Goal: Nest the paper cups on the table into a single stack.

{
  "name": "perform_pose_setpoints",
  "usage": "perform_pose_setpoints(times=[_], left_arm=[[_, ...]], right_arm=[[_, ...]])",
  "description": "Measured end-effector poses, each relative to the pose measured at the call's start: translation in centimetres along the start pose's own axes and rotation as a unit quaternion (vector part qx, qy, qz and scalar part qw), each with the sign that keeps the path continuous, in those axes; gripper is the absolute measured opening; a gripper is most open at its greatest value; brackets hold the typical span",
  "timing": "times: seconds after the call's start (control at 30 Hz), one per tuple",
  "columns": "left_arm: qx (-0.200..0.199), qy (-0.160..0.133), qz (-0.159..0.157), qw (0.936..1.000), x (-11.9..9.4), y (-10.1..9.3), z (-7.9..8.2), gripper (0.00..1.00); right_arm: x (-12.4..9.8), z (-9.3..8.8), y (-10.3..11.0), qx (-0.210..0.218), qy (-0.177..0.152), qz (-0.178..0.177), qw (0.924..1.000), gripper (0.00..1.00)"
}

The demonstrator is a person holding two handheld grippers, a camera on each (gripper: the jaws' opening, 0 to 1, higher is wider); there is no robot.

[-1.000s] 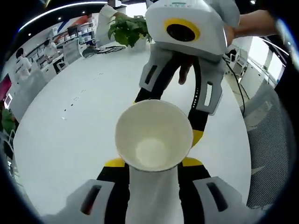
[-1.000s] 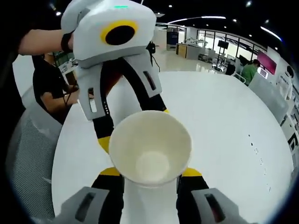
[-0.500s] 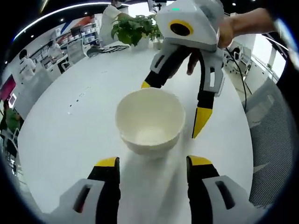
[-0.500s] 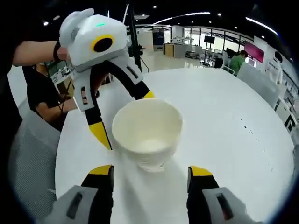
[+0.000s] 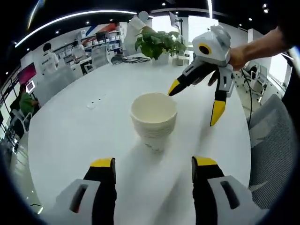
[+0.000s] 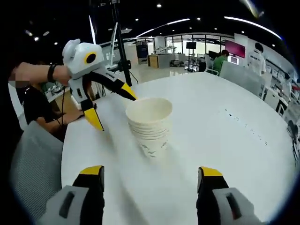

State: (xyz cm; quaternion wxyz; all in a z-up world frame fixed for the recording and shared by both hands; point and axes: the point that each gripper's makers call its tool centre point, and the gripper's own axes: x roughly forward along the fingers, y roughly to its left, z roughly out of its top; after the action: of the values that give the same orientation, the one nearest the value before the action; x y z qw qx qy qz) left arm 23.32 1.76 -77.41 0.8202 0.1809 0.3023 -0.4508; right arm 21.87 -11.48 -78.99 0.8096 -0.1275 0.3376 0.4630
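Observation:
A stack of several nested white paper cups point(image 5: 153, 120) stands upright on the white round table point(image 5: 79, 136), mouth up. In the right gripper view the same stack point(image 6: 150, 125) sits mid-table. My left gripper point(image 5: 153, 164) is open, its yellow-tipped fingers well short of the stack with nothing between them. My right gripper point(image 6: 149, 172) is open too, pulled back from the cups. In the left gripper view the right gripper point(image 5: 194, 103) hovers open beyond the stack; in the right gripper view the left gripper point(image 6: 108, 108) hovers open behind it, held by a hand.
A potted green plant point(image 5: 158, 43) stands at the table's far edge. Grey mesh chairs point(image 5: 272, 145) line the table's side, and a seated person point(image 6: 40, 110) is close by another chair point(image 6: 33, 173). Office desks and people fill the background.
Both grippers let go of the cup stack and drew back. The stack now stands free on the table, and each view shows it from farther away.

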Motion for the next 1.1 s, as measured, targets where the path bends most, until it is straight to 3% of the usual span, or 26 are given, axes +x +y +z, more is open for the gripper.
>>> perform_pose_setpoints(times=[0.17, 0.37, 0.5, 0.7, 1.1], left_arm=[[-0.028, -0.018, 0.020, 0.9993, -1.5, -0.4, -0.5, 0.67], [-0.048, -0.022, 0.035, 0.9980, -3.0, -1.4, -1.7, 0.72], [-0.068, -0.035, 0.047, 0.9960, -4.1, -2.7, -1.6, 0.73], [-0.075, -0.033, 0.060, 0.9948, -5.6, -3.1, -3.1, 0.74], [-0.109, -0.050, 0.083, 0.9893, -8.6, -4.8, -4.2, 0.77]], right_arm=[[-1.1, -1.6, 0.6, 0.022, -0.012, -0.020, 0.9995, 0.83], [-2.5, -2.3, 1.5, 0.037, -0.024, -0.037, 0.9983, 0.85], [-3.8, -2.9, 1.8, 0.050, -0.033, -0.045, 0.9972, 0.85], [-5.8, -3.2, 2.4, 0.065, -0.046, -0.060, 0.9950, 0.86], [-8.5, -4.2, 4.1, 0.081, -0.058, -0.073, 0.9923, 0.90]])
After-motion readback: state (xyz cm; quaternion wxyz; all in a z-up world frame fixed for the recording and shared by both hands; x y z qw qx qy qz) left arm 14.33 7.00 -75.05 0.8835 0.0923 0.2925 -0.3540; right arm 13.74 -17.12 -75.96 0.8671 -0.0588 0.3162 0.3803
